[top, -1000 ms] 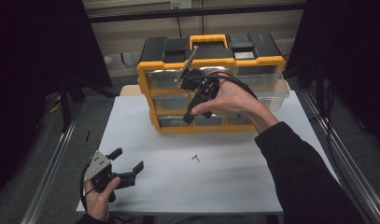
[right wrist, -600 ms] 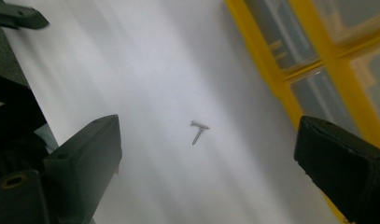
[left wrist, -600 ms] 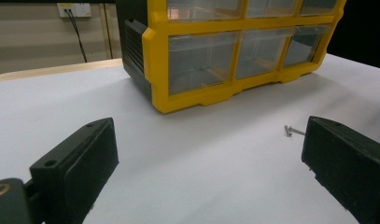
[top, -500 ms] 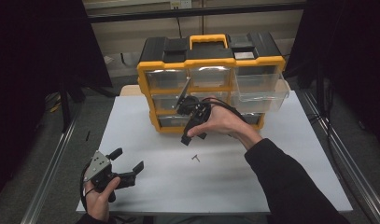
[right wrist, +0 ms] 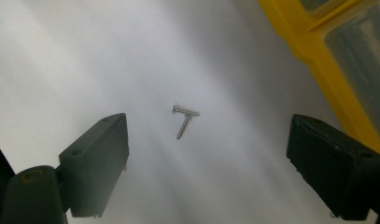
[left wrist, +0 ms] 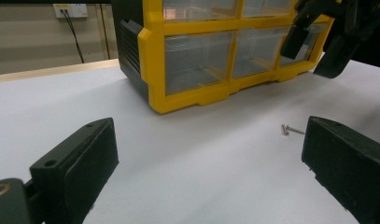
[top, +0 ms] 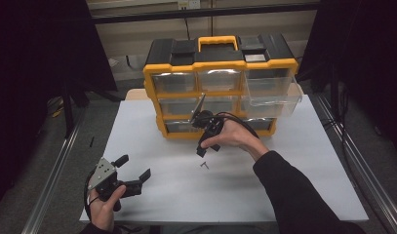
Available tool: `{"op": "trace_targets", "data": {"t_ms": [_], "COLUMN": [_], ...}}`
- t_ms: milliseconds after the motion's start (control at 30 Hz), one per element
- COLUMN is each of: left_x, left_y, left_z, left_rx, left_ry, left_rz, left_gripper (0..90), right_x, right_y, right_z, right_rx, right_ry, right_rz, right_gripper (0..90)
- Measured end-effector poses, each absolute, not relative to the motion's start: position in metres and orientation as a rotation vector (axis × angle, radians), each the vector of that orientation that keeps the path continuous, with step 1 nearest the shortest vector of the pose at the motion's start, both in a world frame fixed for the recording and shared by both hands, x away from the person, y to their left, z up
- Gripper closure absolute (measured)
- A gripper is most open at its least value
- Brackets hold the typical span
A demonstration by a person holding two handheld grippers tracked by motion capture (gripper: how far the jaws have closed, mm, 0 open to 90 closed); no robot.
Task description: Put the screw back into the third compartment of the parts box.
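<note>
Down from in front of the yellow drawer cabinet (top: 220, 87) comes the right gripper (top: 203, 148), which a second earlier was level with the upper drawers and now hangs low over the white table (top: 284, 195), aimed at two small screws (right wrist: 184, 119) lying there. In the right gripper view, these screws touch in a T shape, centred between the jaws but not yet reached. The jaws stand wide apart and have just been closing slightly, with nothing gripped between them. One clear drawer (top: 271, 90) at the cabinet's upper right is pulled out. The left gripper (top: 132, 175) rests near the table's front left corner, well apart from the screws, its jaws also open and empty; nothing about it has changed.

Risks from here, as a judgement: the screws are tiny and lie flat, so the pads may close above them and miss. Closing off centre could pinch one screw and flick the other across the smooth surface. Descending too hard could jam the jaw tips against the table.
</note>
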State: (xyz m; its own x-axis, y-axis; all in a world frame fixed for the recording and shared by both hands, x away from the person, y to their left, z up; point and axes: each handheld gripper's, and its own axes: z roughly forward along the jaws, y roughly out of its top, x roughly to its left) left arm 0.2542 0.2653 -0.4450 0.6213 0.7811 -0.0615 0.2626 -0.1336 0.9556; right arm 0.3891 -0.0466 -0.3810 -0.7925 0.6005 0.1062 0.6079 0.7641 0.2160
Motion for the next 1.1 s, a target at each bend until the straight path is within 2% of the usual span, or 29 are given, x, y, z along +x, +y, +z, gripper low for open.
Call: {"op": "trace_targets", "data": {"t_ms": [233,300,400,433,533,567,633,667,833,1100], "left_x": [0.254,0.254,0.254,0.254,0.254,0.254,0.254,0.254,0.254,0.254], "left_y": [0.266,0.266,0.266,0.266,0.266,0.266,0.266,0.266,0.266,0.266], "left_z": [-0.445,-0.445,-0.445,-0.445,-0.445,-0.445,-0.445,-0.445,-0.445,-0.445], "left_rx": [1.694,1.694,1.695,1.694,1.694,1.694,1.698,1.699,1.694,1.698], "left_ry": [0.869,0.867,0.866,0.867,0.866,0.866,0.867,0.865,0.867,0.864], "left_rz": [0.567,0.568,0.568,0.565,0.565,0.565,0.568,0.566,0.565,0.569], "left_gripper": [3.5,3.5,3.5,3.5,3.5,3.5,3.5,3.5,3.5,3.5], "right_x": [0.389,0.39,0.389,0.388,0.387,0.386,0.386,0.385,0.383,0.382], "right_y": [-0.047,-0.048,-0.048,-0.047,-0.047,-0.045,-0.045,-0.044,-0.042,-0.037], "right_z": [-0.399,-0.409,-0.416,-0.423,-0.429,-0.434,-0.437,-0.44,-0.441,-0.447], "right_rx": [-0.991,-0.988,-0.986,-0.998,-0.985,-0.999,-0.976,-0.962,-0.96,-0.927], "right_ry": [-2.892,-2.891,-2.885,-2.87,-2.868,-2.857,-2.855,-2.856,-2.858,-2.879], "right_rz": [-0.371,-0.333,-0.307,-0.291,-0.286,-0.263,-0.285,-0.28,-0.255,-0.231], "right_gripper": [23.3,28.3,30.4,35.3,38.6,43.9,45.1,49.5,58.2,63.1]}}
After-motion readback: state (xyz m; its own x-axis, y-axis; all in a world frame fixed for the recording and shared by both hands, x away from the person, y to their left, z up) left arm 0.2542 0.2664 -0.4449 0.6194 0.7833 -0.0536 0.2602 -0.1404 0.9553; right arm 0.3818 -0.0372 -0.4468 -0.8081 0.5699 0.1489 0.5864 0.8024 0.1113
